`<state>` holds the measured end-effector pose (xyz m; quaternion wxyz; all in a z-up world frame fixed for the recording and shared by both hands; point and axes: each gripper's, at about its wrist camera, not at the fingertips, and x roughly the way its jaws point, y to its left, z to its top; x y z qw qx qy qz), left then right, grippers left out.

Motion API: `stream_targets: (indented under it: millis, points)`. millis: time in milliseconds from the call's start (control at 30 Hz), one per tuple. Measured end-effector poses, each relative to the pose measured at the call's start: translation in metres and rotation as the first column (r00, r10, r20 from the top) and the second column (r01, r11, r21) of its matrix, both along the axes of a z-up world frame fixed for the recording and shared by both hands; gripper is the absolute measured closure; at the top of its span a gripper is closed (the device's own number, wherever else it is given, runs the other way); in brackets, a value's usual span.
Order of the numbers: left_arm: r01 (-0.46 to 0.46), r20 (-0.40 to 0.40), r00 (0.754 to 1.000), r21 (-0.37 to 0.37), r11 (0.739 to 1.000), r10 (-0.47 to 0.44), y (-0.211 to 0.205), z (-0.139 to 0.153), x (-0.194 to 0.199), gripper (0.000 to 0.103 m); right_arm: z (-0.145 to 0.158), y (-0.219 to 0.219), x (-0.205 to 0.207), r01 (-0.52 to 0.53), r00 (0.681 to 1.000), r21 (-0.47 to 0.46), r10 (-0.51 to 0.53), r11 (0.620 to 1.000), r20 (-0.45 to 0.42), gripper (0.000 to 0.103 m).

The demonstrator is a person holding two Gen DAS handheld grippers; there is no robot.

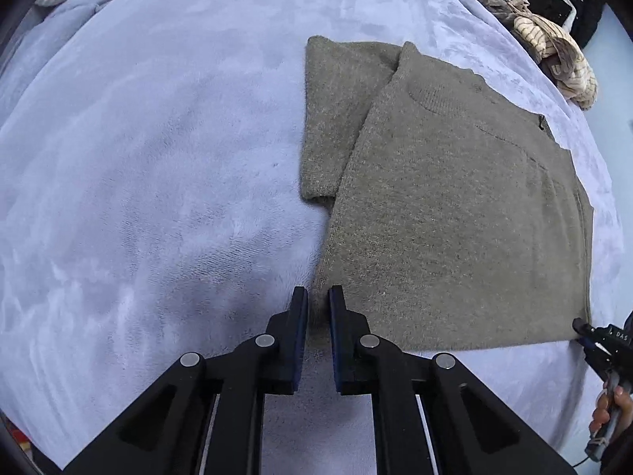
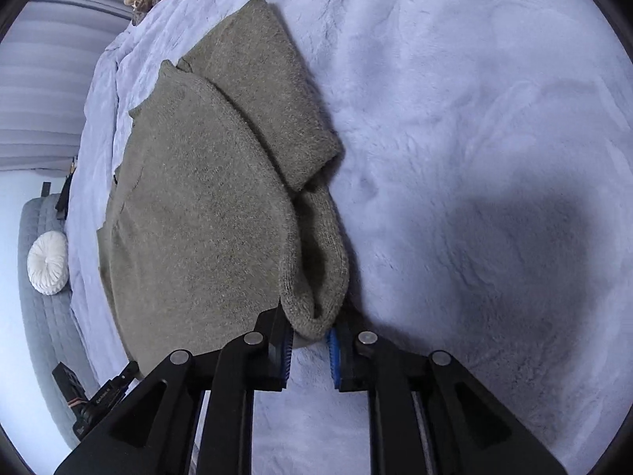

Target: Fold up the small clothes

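The olive sweater (image 1: 455, 206) lies flat on the lilac blanket (image 1: 158, 158). The left gripper (image 1: 318, 297) pinches its near left hem corner; the right gripper (image 2: 310, 332) clamps the opposite corner. Soft, floppy knit; hem corners look the best hold.

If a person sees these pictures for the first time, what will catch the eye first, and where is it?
The olive-grey sweater stands out first, lying flat on the pale lilac blanket with one sleeve folded across it. Next come the black grippers at the near hem: the left gripper pinches one corner, and the right gripper pinches the other. A striped heap of clothes lies beyond it.
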<state>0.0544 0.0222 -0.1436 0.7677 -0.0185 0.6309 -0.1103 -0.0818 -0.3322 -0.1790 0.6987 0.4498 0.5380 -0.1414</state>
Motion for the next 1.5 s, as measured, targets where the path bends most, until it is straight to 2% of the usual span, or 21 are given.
stream_targets:
  millis: [100,167,267,367,467,533,567,633,733,833,967,1067,1200,1433,1467,1500]
  points:
    - [0.046,0.046,0.998,0.044,0.998,-0.048,-0.007,0.020,-0.003,0.091,0.007,-0.008,-0.020,0.074,0.997,0.040,-0.073,0.996,-0.011,0.083]
    - [0.069,0.068,0.995,0.038,0.997,-0.071,-0.012,0.030,-0.003,0.091,0.018,-0.012,-0.029,0.098,0.995,0.016,-0.098,0.995,-0.003,0.080]
    - [0.102,0.077,0.991,0.055,0.993,-0.106,-0.031,0.030,0.003,0.091,0.043,-0.003,-0.023,0.039,0.998,-0.067,-0.035,0.997,0.059,0.080]
    - [0.110,0.045,0.992,0.079,0.991,-0.114,-0.045,0.012,0.012,0.091,0.051,0.011,0.007,-0.072,0.994,-0.114,0.081,0.991,0.076,0.080]
    - [0.095,-0.006,0.995,0.115,0.989,-0.095,-0.050,-0.011,0.015,0.091,0.039,0.025,0.036,-0.165,0.984,-0.144,0.174,0.976,0.046,0.080]
    - [0.082,-0.007,0.997,0.115,0.990,-0.082,-0.051,-0.016,0.017,0.091,0.018,0.024,0.045,-0.188,0.982,-0.125,0.188,0.974,-0.012,0.080]
    - [0.084,-0.010,0.996,0.116,0.990,-0.083,-0.051,-0.015,0.018,0.091,0.008,0.020,0.044,-0.173,0.985,-0.094,0.171,0.981,-0.028,0.083]
    - [0.091,-0.023,0.996,0.116,0.989,-0.089,-0.050,-0.012,0.018,0.091,0.000,0.007,0.032,-0.096,0.995,-0.020,0.096,0.995,0.003,0.083]
    - [0.092,-0.035,0.995,0.099,0.991,-0.089,-0.045,-0.009,0.014,0.091,0.008,-0.001,0.017,-0.055,0.999,-0.023,0.055,0.998,-0.001,0.083]
    - [0.081,-0.056,0.995,0.084,0.993,-0.077,-0.033,-0.006,0.005,0.091,0.018,-0.001,0.003,-0.050,0.999,-0.027,0.050,0.998,-0.009,0.078]
    - [0.089,-0.068,0.994,0.088,0.992,-0.084,-0.032,0.002,-0.007,0.091,0.031,0.007,-0.010,-0.033,0.999,-0.040,0.032,0.999,-0.019,0.052]
    - [0.111,-0.067,0.992,0.088,0.990,-0.105,-0.035,0.009,-0.018,0.091,0.038,0.017,-0.015,-0.045,0.999,-0.026,0.045,0.999,-0.013,0.052]
    - [0.129,-0.089,0.988,0.072,0.989,-0.122,-0.033,0.021,-0.040,0.091,0.043,0.041,-0.018,-0.091,0.996,-0.020,0.090,0.996,-0.029,0.043]
    - [0.158,-0.077,0.985,0.083,0.984,-0.152,-0.033,0.043,-0.073,0.091,0.049,0.073,-0.021,-0.141,0.989,-0.008,0.141,0.990,-0.042,0.040]
    - [0.164,-0.075,0.985,0.079,0.983,-0.158,-0.032,0.044,-0.075,0.090,0.050,0.077,-0.020,-0.149,0.988,-0.009,0.149,0.989,-0.040,0.039]
    - [0.170,-0.073,0.984,0.079,0.982,-0.165,-0.031,0.047,-0.081,0.081,0.053,0.082,-0.019,-0.161,0.986,-0.010,0.160,0.987,-0.037,0.039]
